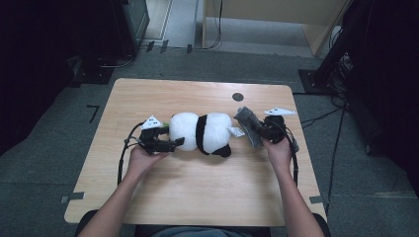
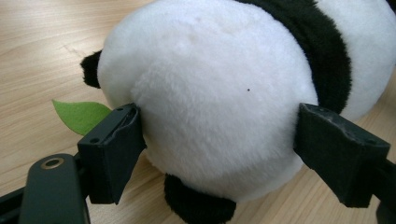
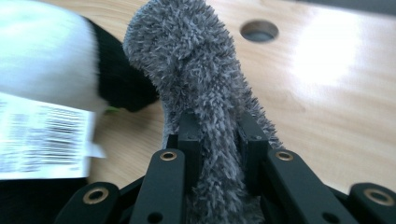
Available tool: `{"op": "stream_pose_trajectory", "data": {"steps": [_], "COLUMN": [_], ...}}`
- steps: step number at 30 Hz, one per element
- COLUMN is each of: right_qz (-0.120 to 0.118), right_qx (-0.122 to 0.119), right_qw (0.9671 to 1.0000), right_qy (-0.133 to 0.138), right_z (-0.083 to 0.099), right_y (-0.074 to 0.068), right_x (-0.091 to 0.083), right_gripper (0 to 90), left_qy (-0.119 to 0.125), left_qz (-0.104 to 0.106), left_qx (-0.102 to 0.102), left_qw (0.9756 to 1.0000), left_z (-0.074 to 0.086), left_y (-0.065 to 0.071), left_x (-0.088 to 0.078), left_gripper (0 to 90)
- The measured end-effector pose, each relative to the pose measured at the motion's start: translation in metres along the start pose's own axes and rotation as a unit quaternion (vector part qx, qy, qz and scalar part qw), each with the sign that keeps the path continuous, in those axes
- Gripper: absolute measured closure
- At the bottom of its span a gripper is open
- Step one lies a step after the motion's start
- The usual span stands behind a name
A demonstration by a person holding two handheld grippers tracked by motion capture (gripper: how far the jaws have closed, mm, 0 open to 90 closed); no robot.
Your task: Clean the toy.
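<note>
- The left gripper (image 1: 174,143) lies low on the table (image 1: 197,197) with its jaws spread wide on either side of the white rounded end of the panda toy (image 1: 202,132); in the left gripper view the plush (image 2: 219,102) bulges between the two black pads (image 2: 114,149), and I cannot tell whether they press on it.
- A green felt leaf (image 2: 79,114) lies flat on the wood just beyond that gripper's left pad, beside the toy.
- The right gripper (image 1: 260,129) is clamped on a grey fuzzy cloth (image 1: 248,126); in the right gripper view the pile (image 3: 205,107) is squeezed between the two narrow jaws and rises up past them.
- The toy lies on its side between the two grippers, its black band about midway along it.
- A white barcode tag (image 3: 44,140) hangs at the toy's end nearest the right gripper, just left of that gripper's jaws.
- A round hole (image 3: 259,30) in the table sits beyond the cloth, up and to the right of the right gripper.
</note>
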State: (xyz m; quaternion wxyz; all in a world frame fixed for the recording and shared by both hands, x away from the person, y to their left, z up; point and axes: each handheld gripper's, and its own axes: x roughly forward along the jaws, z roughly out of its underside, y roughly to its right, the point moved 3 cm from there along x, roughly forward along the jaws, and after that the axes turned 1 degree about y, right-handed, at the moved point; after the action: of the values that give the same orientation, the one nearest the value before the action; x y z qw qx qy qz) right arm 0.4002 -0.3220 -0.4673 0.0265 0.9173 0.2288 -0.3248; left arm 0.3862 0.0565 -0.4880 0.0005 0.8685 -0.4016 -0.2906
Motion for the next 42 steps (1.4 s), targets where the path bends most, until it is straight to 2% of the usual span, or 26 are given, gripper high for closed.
{"op": "stream_pose_trajectory", "data": {"steps": [5,9,14,16,20,23,26,30,32,37,42], "right_qz": [-0.016,-0.026,-0.054,-0.057,-0.070,-0.081,-0.095,-0.110,-0.117,-0.135,-0.158], "right_qx": [-0.027,-0.038,-0.044,-0.051,-0.061,-0.082,-0.094,-0.108,-0.117,-0.135,-0.143], "right_qw": [0.9995,0.9989,0.9975,0.9970,0.9955,0.9933,0.9910,0.9880,0.9861,0.9812,0.9762], "right_qy": [-0.003,0.012,0.011,0.013,0.016,0.014,0.010,0.000,-0.010,-0.026,-0.040], "right_z": [-0.021,-0.037,-0.055,-0.061,-0.075,-0.088,-0.100,-0.111,-0.116,-0.126,-0.135], "right_y": [-0.013,-0.021,-0.032,-0.037,-0.045,-0.057,-0.070,-0.087,-0.096,-0.114,-0.135], "right_x": [-0.006,-0.009,-0.006,-0.005,-0.003,0.001,0.007,0.019,0.028,0.048,0.071], "right_gripper": [77.5,77.4,77.4,77.4,77.3,77.1,77.1,77.0,76.9,76.9,76.6], "left_qy": [0.009,0.007,0.006,0.006,0.004,0.003,0.005,0.006,0.005,0.003,-0.002], "left_qz": [-0.009,-0.007,-0.009,-0.013,-0.008,-0.002,0.004,0.001,-0.001,-0.007,-0.007], "left_qx": [0.018,0.017,0.020,0.024,0.012,0.008,0.009,0.009,0.016,0.024,0.020], "left_qw": [0.9998,0.9998,0.9997,0.9996,0.9999,1.0000,0.9999,0.9999,0.9999,0.9997,0.9998], "left_z": [0.001,0.002,0.002,0.002,0.001,0.001,0.002,0.002,0.002,0.003,0.004], "left_y": [0.003,0.002,0.003,0.003,0.002,0.001,0.000,0.000,0.000,0.003,0.003], "left_x": [-0.001,-0.002,-0.003,-0.004,-0.003,-0.003,-0.003,-0.002,-0.003,-0.002,-0.003], "left_gripper": [16.6,17.2,17.7,17.7,17.6,17.7,19.6,19.8,20.8,31.6,41.6]}}
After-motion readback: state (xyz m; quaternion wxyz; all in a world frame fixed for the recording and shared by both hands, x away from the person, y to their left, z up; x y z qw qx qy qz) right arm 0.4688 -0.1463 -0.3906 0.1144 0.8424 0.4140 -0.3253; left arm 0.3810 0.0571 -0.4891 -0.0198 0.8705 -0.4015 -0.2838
